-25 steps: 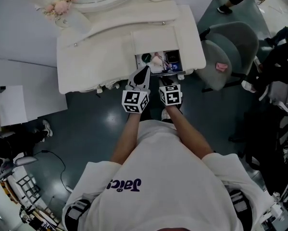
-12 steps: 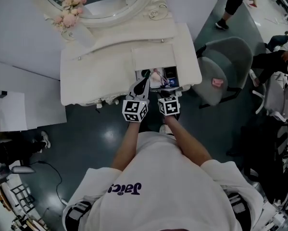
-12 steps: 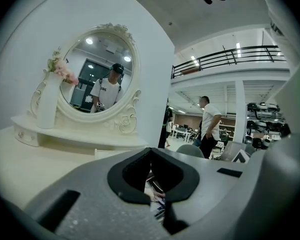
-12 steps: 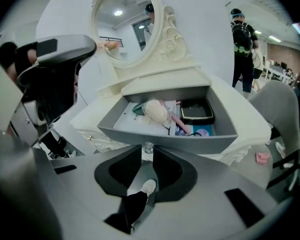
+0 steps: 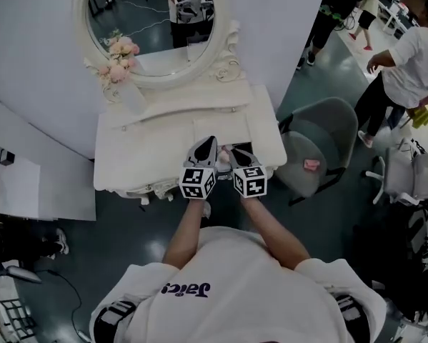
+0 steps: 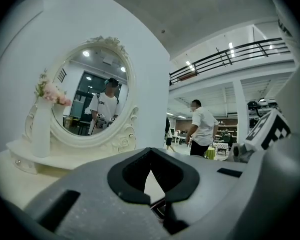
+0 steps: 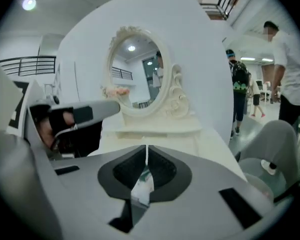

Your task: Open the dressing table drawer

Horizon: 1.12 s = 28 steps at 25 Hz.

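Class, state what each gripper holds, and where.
Right gripper, jaws just closed, pinches a thin white-green item by one end; left gripper, shut, holds nothing.

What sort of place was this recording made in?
Probably a staged set in a large hall, not a home: dressing table with oval mirror, mezzanine railing overhead, bystanders standing about.
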Tool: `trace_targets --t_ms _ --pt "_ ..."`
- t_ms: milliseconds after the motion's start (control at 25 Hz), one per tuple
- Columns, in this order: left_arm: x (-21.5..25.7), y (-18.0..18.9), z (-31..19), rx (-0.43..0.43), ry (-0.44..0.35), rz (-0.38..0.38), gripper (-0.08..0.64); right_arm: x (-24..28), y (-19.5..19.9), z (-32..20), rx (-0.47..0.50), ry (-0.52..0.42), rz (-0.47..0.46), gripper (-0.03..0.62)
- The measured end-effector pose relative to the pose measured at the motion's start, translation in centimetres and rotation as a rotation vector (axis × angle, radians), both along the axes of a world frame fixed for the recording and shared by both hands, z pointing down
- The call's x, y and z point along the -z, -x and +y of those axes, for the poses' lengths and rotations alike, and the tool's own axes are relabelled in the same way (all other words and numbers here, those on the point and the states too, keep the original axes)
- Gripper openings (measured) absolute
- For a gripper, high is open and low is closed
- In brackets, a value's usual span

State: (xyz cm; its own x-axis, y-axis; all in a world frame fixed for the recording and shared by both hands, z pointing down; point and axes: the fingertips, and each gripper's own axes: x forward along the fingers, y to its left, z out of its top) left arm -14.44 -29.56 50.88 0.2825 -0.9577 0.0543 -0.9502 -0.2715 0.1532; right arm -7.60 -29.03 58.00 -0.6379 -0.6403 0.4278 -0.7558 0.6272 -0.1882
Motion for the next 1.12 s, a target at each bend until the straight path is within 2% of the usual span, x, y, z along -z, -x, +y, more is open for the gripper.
trace_targets --t_ms 280,440,640,1120 --pt "7.0 0.0 -0.7 0.041 -0.088 -0.03 0.015 12.5 -2.4 -3.5 -0.066 -0.279 -0.052 0.011" --pt "11.2 -0.6 0.0 0.063 -0.144 -0.065 0.015 17.4 -3.8 -3.4 -0.082 -0.393 -0.075 0.009" --pt "13.4 -1.5 1.6 0.077 -0.174 -0.087 0.015 19.5 -5.3 -2.2 -0.098 -0.431 -0.093 0.009" --pt "13.5 -3.0 4.1 0.087 -0.196 -0.079 0.015 20.1 -7.0 0.2 -0.092 -0.457 -0.092 0.009"
